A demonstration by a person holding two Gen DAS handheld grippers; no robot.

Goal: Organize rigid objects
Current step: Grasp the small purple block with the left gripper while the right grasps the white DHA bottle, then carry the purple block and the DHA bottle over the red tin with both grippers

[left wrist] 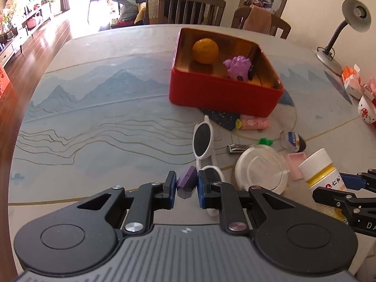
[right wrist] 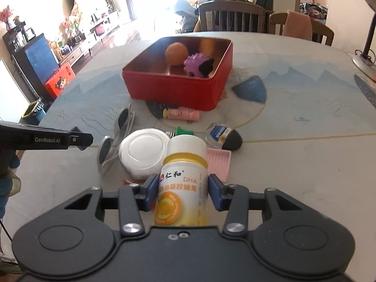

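Left gripper [left wrist: 186, 185] pinched shut on a small purple block [left wrist: 186, 182], held up off the table [left wrist: 94, 122], well in front of the red box [left wrist: 223, 96]. Right gripper [right wrist: 182, 192] squeezed on a white and yellow bottle [right wrist: 183, 185], one blue pad on each side of it, white cap pointing toward the red box [right wrist: 178, 89]. Can't tell if the bottle touches the table [right wrist: 293, 176]. Inside the red box: an orange [left wrist: 205, 50] near the far wall and a spiky purple toy [left wrist: 237, 67] beside it, with something black against the toy. Just in front of the red box, touching or almost touching its near wall, a pink tube [left wrist: 255, 123] lying flat. A bit nearer than the tube, white sunglasses [left wrist: 203, 145] with dark lenses, stretched out away from the box. Next to the sunglasses, on the side away from the left gripper, a round white lid [left wrist: 260, 169]. Between the lid and the red box, a small green thing [left wrist: 265, 141] and a silver nail clipper [left wrist: 237, 148]. Past the lid, a flat pink tray [right wrist: 218, 161], partly hidden behind the bottle. Between the tray and the red box, a small clear packet with a blue label [right wrist: 218, 135] resting on something dark. Far off to the right of the red box, a grey desk lamp [left wrist: 338, 35] at the table's edge.
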